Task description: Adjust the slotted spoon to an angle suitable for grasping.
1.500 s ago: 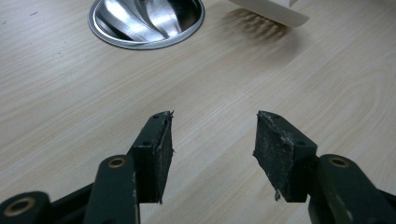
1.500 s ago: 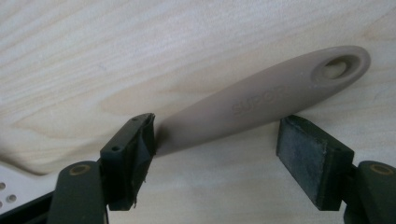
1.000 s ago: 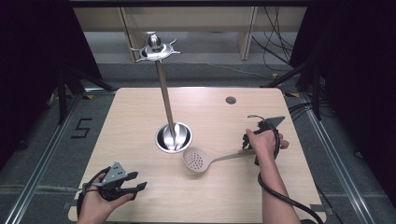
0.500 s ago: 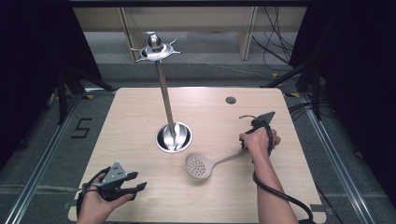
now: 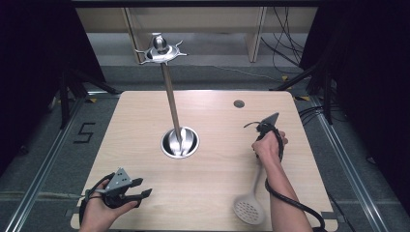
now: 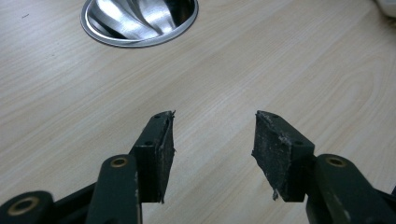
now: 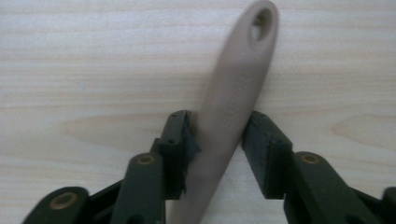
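Your right tongs (image 7: 217,135) are pinching the handle of the beige plastic slotted spoon (image 5: 249,209), their jaws having just been closing on it; its perforated head is hanging over the near right of the light wooden table (image 5: 217,121). Your left tongs (image 6: 212,140) are resting spread and empty at the near left, near the round steel stand base (image 5: 180,143).

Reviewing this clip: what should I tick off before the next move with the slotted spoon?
1. Right gripper on the slotted spoon: ok. The jaws have just been closing and both pads touch the handle.
2. Spoon clear of the table: cannot tell, its head is blurred near the front edge.
3. Left gripper free: ok, open, nothing between the jaws.
4. Metal stand unobstructed: ok, apart from both grippers.
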